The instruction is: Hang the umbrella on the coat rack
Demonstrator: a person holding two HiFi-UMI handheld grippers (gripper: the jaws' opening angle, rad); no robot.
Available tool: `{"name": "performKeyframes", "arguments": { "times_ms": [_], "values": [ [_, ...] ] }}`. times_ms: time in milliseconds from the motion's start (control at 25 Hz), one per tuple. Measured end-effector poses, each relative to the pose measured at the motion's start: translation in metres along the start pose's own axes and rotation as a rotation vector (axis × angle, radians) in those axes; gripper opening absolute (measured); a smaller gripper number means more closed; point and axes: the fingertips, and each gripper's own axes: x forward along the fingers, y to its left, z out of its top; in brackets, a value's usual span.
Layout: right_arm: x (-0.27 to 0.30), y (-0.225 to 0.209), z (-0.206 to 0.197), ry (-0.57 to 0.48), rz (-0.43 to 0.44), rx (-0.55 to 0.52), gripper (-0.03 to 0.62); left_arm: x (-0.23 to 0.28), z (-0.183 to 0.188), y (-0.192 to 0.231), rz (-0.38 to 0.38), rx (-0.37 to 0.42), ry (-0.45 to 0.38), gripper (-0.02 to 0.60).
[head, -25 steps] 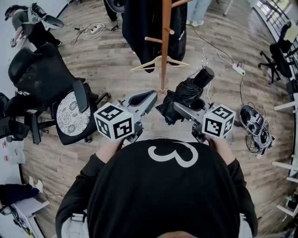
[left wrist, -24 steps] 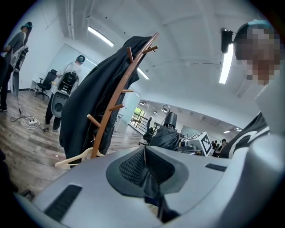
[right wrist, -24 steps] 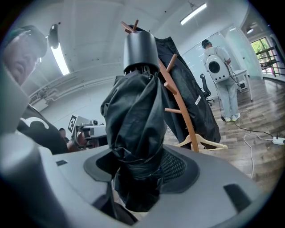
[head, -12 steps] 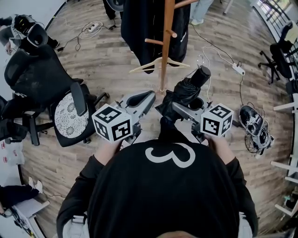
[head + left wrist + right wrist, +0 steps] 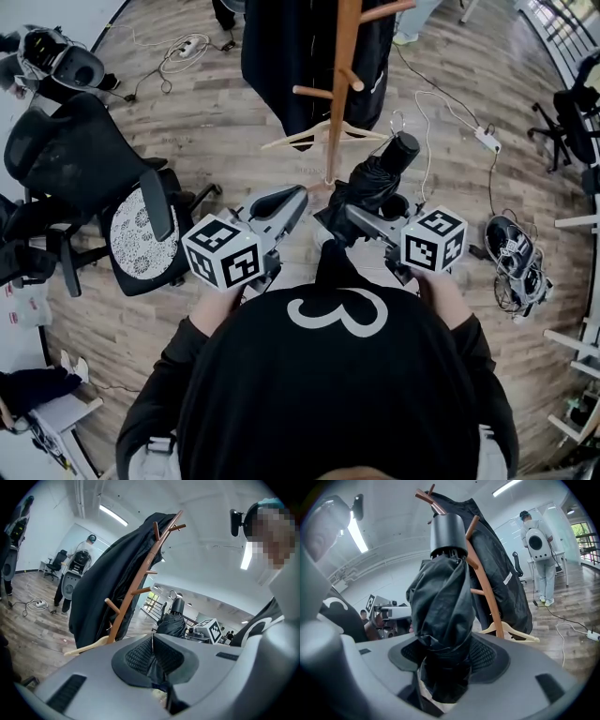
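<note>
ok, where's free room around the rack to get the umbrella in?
Free: the short pegs on the coat rack's near side, and bare floor between the office chair and the rack's base. Crowded: black coat covers the far side, a wooden hanger sits low beside the pole, cables trail right.

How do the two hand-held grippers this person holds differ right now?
Left hand-held gripper: jaws closed flat, empty; right hand-held gripper: jaws clamped on a folded black umbrella. The left one sits left of the coat rack pole, the right one right of it. Both carry marker cubes.
</note>
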Motion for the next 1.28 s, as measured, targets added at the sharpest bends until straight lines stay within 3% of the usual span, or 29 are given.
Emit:
{"name": "performKeyframes", "arguments": {
  "times_ms": [1280],
  "values": [
    [0.056,-0.032,0.018,0.108,0.063,-0.030,0.276,0.004,0.008,0.050,0.092,-0.081,-0.032,0.020]
  ]
}}
